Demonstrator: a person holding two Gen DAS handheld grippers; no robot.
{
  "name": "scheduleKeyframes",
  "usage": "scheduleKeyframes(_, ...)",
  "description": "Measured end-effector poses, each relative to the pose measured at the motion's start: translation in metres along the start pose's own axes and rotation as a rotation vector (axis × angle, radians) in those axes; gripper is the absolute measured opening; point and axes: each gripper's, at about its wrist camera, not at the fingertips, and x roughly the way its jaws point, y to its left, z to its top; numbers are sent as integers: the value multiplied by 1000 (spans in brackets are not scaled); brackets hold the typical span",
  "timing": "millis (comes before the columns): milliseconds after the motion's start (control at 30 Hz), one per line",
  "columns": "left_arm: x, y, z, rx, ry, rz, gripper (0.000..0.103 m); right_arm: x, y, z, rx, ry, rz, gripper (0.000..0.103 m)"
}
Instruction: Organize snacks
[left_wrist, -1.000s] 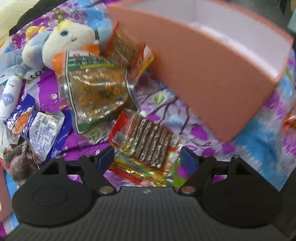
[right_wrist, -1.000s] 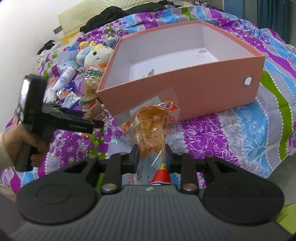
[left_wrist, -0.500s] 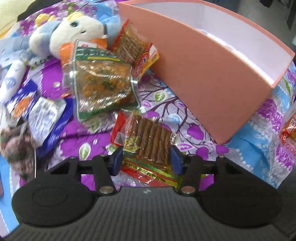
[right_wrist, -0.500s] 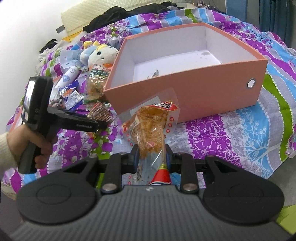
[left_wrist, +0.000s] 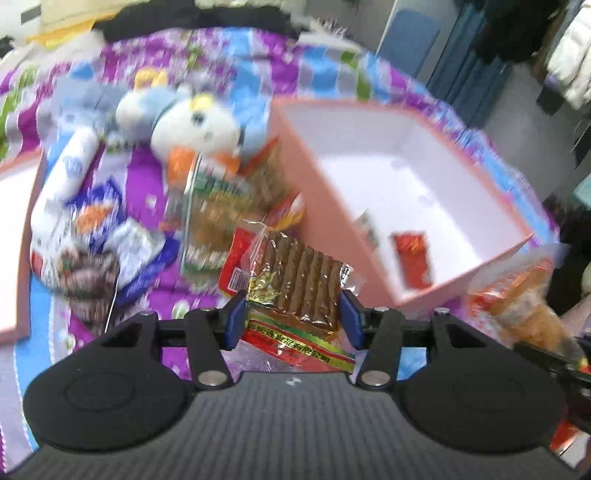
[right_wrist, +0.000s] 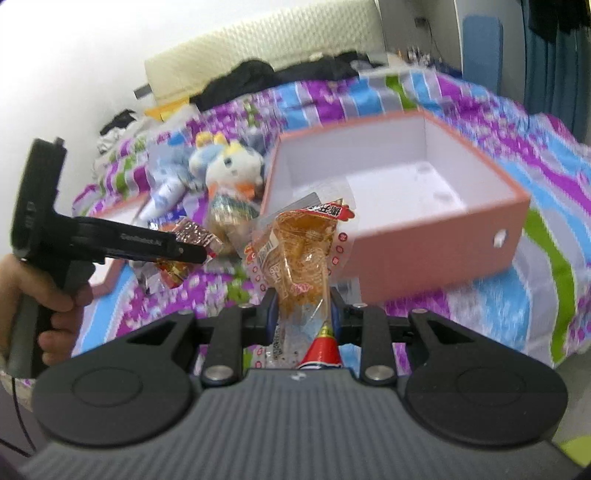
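Since the earlier frame both packs have lifted: left gripper clamps the ridged snack pack, long axis toward 12 o'clock; right gripper pinches the orange snack bag, seemingly upright.

**Brown snack packet gripped in front of the pink box**

We see the left tongs clamped on a clear packet of ridged brown sticks, the blue pads pressing its two sides, with a red, green and yellow printed strip along its near edge. Just behind it stands an open pink box with a white inside, and a red wrapper lies on its floor. To the left, loose snack packets lie blurred on the flowered bedspread, beside a white and blue plush toy. At the right edge we make out an orange snack bag.
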Motion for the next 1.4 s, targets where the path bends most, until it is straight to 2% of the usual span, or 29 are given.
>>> scheduleKeyframes(133, -18, -21, 30, 1, -61, -36, 58, -4, -3, 29, -13, -66, -14, 30)
scheduleKeyframes(333, -28, -50, 83, 14, -121, -61, 58, 1, -25, 85, 45, -151, -65, 30)
scheduleKeyframes(567, 2, -80, 131, 37, -95, -88, 59, 38, -58, 127, 46, -128, -143, 30)
scheduleKeyframes(833, 67, -104, 144, 77, -14, -107, 60, 91, -86, 119, 62, -7, -158, 30)
scheduleKeyframes(1100, 126, -87, 136, 48, 89, -56, 60, 142, -105, 99, 99, 100, -148, 34)
scheduleKeyframes(1167, 133, -80, 134, 22, 98, -74, 62, 150, -107, 95, 109, 120, -152, 41)
scheduleKeyframes(1233, 134, -74, 134, 8, 89, -74, 69, 153, -110, 90, 114, 124, -150, 64)
scheduleKeyframes(1300, 132, -71, 133, 12, 73, -63, 79, 151, -109, 89, 106, 113, -154, 68)
scheduleKeyframes(1400, 122, -69, 133, 9, 52, -68, 82, 144, -108, 89, 113, 106, -157, 69)
